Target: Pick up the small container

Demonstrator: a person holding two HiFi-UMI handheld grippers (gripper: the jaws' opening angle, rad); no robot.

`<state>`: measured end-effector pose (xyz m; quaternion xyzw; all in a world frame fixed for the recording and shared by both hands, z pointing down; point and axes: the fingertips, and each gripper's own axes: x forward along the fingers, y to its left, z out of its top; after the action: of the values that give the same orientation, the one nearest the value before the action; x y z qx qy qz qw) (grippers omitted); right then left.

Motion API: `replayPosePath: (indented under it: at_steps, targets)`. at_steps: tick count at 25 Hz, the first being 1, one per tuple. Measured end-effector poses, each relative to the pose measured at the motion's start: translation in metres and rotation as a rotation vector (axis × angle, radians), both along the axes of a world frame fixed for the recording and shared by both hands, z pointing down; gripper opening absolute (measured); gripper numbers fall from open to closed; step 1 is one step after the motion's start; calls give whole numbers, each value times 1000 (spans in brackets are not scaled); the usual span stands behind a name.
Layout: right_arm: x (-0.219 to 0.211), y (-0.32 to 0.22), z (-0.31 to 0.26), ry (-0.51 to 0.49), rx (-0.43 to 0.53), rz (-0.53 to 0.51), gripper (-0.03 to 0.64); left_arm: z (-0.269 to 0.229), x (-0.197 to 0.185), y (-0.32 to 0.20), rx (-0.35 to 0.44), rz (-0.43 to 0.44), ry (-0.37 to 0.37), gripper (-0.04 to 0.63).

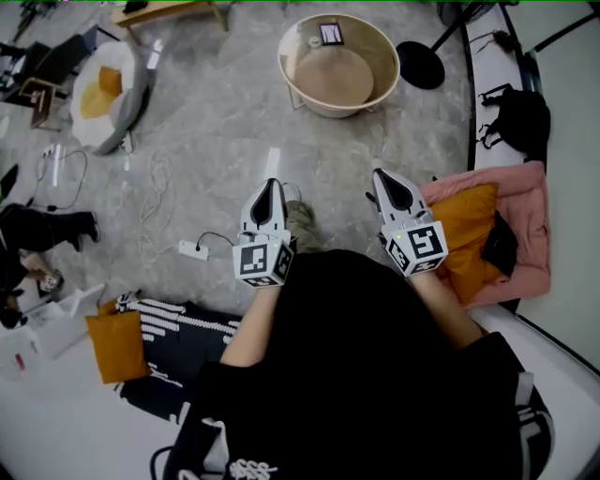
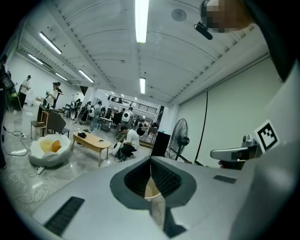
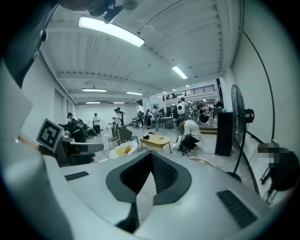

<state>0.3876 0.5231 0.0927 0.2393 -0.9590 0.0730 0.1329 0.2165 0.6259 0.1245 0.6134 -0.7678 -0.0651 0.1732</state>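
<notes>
A big beige round tub stands on the grey floor ahead of me. Inside it, by the far wall, lies a small dark flat container. My left gripper is held at waist height, well short of the tub, with its jaws together and nothing between them. To its right, my right gripper is at the same height with its jaws also together and empty. In the left gripper view the left gripper points across the room. The right gripper does the same in the right gripper view, where the tub's rim shows just beyond it.
A white beanbag with an orange pillow sits at far left, beside a low wooden table. A fan's black base stands right of the tub. Pink and orange cushions lie at right. Cables and a power strip cross the floor at left.
</notes>
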Motion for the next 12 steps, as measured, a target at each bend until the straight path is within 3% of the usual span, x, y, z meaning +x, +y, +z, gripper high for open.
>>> replayPosePath:
  at_steps: [5, 12]
  targets:
    - [-81, -38, -34, -50, 107, 2, 17, 3, -71, -32, 33, 77, -36, 20]
    - [-171, -77, -41, -20, 99, -5, 17, 4, -156, -72, 65, 116, -48, 20]
